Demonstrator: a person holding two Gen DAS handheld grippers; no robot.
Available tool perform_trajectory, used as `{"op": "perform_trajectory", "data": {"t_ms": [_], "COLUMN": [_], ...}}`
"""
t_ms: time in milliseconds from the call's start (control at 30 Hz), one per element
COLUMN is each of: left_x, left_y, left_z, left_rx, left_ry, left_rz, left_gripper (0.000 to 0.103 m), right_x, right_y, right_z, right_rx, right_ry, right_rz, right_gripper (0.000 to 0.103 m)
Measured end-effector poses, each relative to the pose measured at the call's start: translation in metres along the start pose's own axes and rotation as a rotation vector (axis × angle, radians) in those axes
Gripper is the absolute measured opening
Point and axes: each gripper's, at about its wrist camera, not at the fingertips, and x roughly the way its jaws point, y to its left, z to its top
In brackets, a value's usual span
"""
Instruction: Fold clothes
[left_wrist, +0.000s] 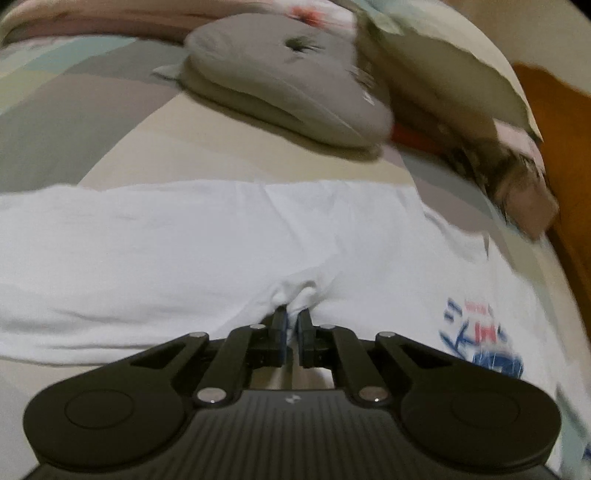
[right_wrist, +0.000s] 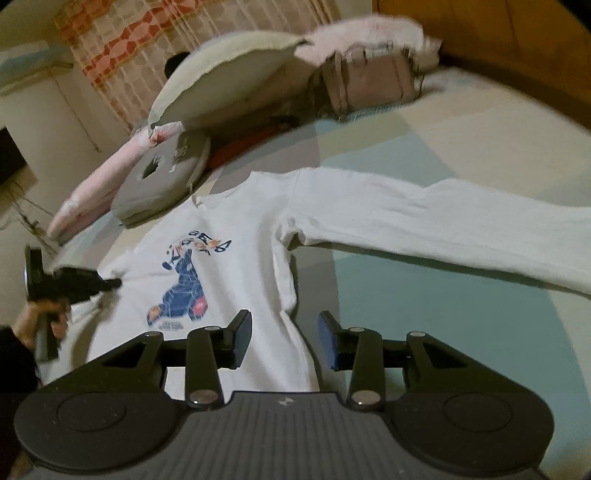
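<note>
A white long-sleeved shirt (right_wrist: 236, 236) is spread flat on a bed (right_wrist: 480, 147) covered in a sheet with pale teal, grey and cream blocks. A blue and red cartoon print (right_wrist: 184, 284) is seen on the chest.

In the left wrist view, the left gripper (left_wrist: 292, 317) is clamped tight on a pinch of the white fabric, and a little bunched-up tuft is pushed up just past the fingertips at 12 o'clock. The print is caught, blurred, out at roughly 3 o'clock of that gripper. From the right wrist view the same gripper is seen at around 9 o'clock of the frame, held by a hand (right_wrist: 48, 317) with a dark sleeve, its tip down on the shirt's far side from the camera.

The right gripper (right_wrist: 284, 321) is held loose, jaws partly apart, with nothing pressed between the pads; the side seam of the shirt body is seen through the gap below. One sleeve is stretched out flat toward 3 o'clock, well clear of the fingers.

Further up the bed, at about 11 o'clock of the shirt, a grey cushion (right_wrist: 162, 177) with a dark mark is laid, a cream pillow (right_wrist: 229, 77) is propped above it, and a pinkish folded bundle (right_wrist: 369, 81) is at 1 o'clock. Everything's pretty blurry at the edges.
</note>
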Motion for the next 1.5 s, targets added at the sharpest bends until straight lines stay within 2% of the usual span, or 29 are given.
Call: {"op": "perform_trajectory", "data": {"t_ms": [200,333,400,433,533,667,767,833,933,1033,1133,1300,1433,1500], "left_x": [-0.025,-0.037,-0.042,-0.045,-0.053,-0.060,-0.069,-0.078,-0.091,-0.106,-0.121,-0.148,-0.166,-0.171], "left_y": [0.003,0.011,0.013,0.013,0.011,0.006,0.003,0.005,0.008,0.007,0.006,0.000,0.003,0.005], "left_z": [-0.018,-0.024,-0.028,-0.030,-0.037,-0.049,-0.061,-0.070,-0.082,-0.093,-0.094,-0.088,-0.087,-0.090], "left_rx": [-0.010,-0.022,-0.023,-0.019,-0.001,0.008,0.033,0.031,0.023,0.046,0.048,0.085,0.102,0.109], "left_ry": [0.007,0.019,0.032,0.036,0.044,0.067,0.065,0.068,0.093,0.090,0.082,0.035,0.007,0.000], "left_rz": [-0.072,-0.094,-0.105,-0.111,-0.129,-0.147,-0.117,-0.120,-0.131,-0.125,-0.115,-0.073,-0.057,-0.051], "left_gripper": [0.009,0.015,0.021,0.022,0.022,0.026,0.026,0.026,0.026,0.028,0.040,0.051,0.056,0.058], "right_x": [0.077,0.117,0.122,0.124,0.123,0.111,0.092,0.074,0.042,0.017,0.007,0.017,0.042,0.058], "right_y": [-0.014,-0.010,-0.002,0.004,0.009,-0.015,-0.005,0.014,0.043,0.081,0.138,0.230,0.283,0.302], "right_z": [0.046,0.055,0.058,0.057,0.057,0.063,0.055,0.047,0.029,0.006,-0.030,-0.102,-0.152,-0.169], "right_rx": [0.054,0.059,0.025,-0.014,-0.105,0.035,0.020,-0.056,-0.168,-0.280,-0.458,-0.717,-0.844,-0.858], "right_ry": [0.125,0.116,0.111,0.109,0.071,0.026,0.023,0.007,0.005,0.023,0.056,0.141,0.188,0.193], "right_rz": [0.053,0.026,0.027,-0.008,-0.131,-0.167,-0.191,-0.193,-0.152,-0.040,0.082,0.243,0.275,0.225], "right_gripper": [0.046,0.045,0.020,0.007,0.006,0.010,0.015,0.017,0.022,0.028,0.028,0.032,0.033,0.044]}}
